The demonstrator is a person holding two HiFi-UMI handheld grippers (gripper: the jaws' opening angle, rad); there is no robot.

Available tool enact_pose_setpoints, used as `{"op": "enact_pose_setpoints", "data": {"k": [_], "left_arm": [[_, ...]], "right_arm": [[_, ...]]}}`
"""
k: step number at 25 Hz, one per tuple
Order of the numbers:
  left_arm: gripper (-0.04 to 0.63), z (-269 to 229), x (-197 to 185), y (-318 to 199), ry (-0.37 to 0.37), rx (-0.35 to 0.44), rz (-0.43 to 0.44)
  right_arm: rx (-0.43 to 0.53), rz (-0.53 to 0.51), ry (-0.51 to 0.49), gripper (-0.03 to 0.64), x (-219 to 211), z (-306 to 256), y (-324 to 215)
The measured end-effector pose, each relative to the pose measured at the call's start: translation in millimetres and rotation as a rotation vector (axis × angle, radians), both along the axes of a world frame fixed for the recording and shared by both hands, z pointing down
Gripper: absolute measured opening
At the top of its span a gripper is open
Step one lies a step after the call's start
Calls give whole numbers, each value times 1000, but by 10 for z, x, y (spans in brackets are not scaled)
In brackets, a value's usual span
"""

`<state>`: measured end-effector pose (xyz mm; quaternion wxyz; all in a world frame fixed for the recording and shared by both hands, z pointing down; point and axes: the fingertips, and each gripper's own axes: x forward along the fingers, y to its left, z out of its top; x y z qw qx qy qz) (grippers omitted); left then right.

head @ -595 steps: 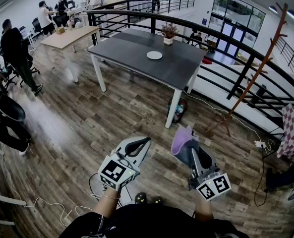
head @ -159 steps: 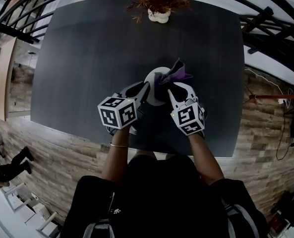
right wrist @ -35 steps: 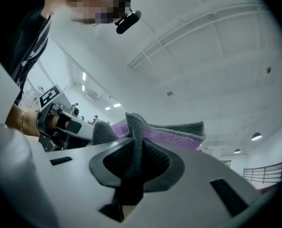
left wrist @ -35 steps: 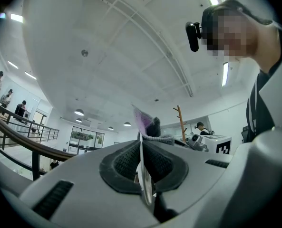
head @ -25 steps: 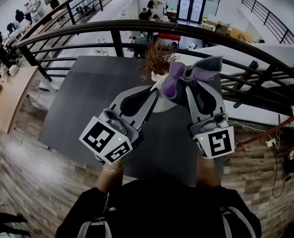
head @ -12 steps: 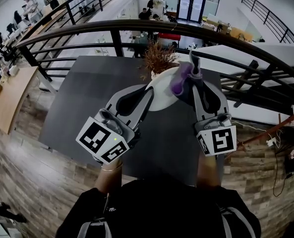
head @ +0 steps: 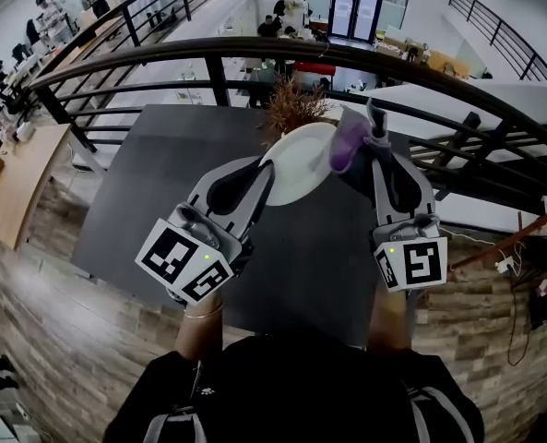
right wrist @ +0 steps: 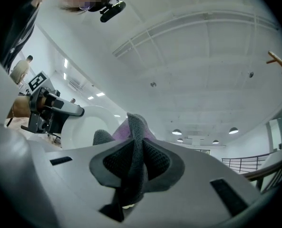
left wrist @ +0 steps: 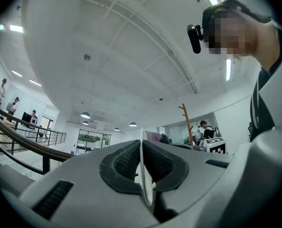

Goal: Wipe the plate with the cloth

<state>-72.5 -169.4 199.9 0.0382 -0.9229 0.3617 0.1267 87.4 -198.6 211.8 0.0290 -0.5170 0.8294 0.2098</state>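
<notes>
- Grip, left side: my left gripper (head: 266, 175) is clamped on the rim of the plate (head: 296, 162). In the left gripper view the thin white edge runs straight between the two jaws, with no gap on either side.
- Grip, right side: my right gripper (head: 369, 155) is closed on the cloth (head: 349, 144), a grey and purple bundle that bulges out past the jaws.
- Plate position: the plate is held clear of the worktop (head: 135, 201), tilted, with one broad face turned up toward my head camera. It sits in front of the potted plant (head: 291, 104) at the far edge.
- Contact: the cloth lies against the right-hand part of the plate, at or just over the rim. I cannot tell how firmly it presses.
- Change: a second ago the cloth covered the upper middle of the plate, and half a second ago it sat on the right part. Now most of the white face is exposed. The cloth has travelled from centre to right edge.
- Meaning for the task: I judge that one wiping stroke is ending. The part of the face next to the left gripper has no cloth on it, so a return stroke toward that side is probably needed next.
- Caution: the plate hangs from a rim grip alone, so a hard push by the cloth could lever it between the jaws.
</notes>
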Motion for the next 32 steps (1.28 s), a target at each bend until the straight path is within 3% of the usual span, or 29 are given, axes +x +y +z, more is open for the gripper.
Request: {"op": "enact_pose_setpoints", "data": {"k": [8,19,32], "left_arm": [[15,18,-51,-29,2,-6,-2],[15,25,45,-60,-5,-4,16],[15,-42,129,39,-2,25,36]], "right_arm": [[60,-94,-28,52,-233,-258,259],[145,-324,-64,52,-661,-470,639],[79,-432,-18,52,-1030,-236,676]]}}
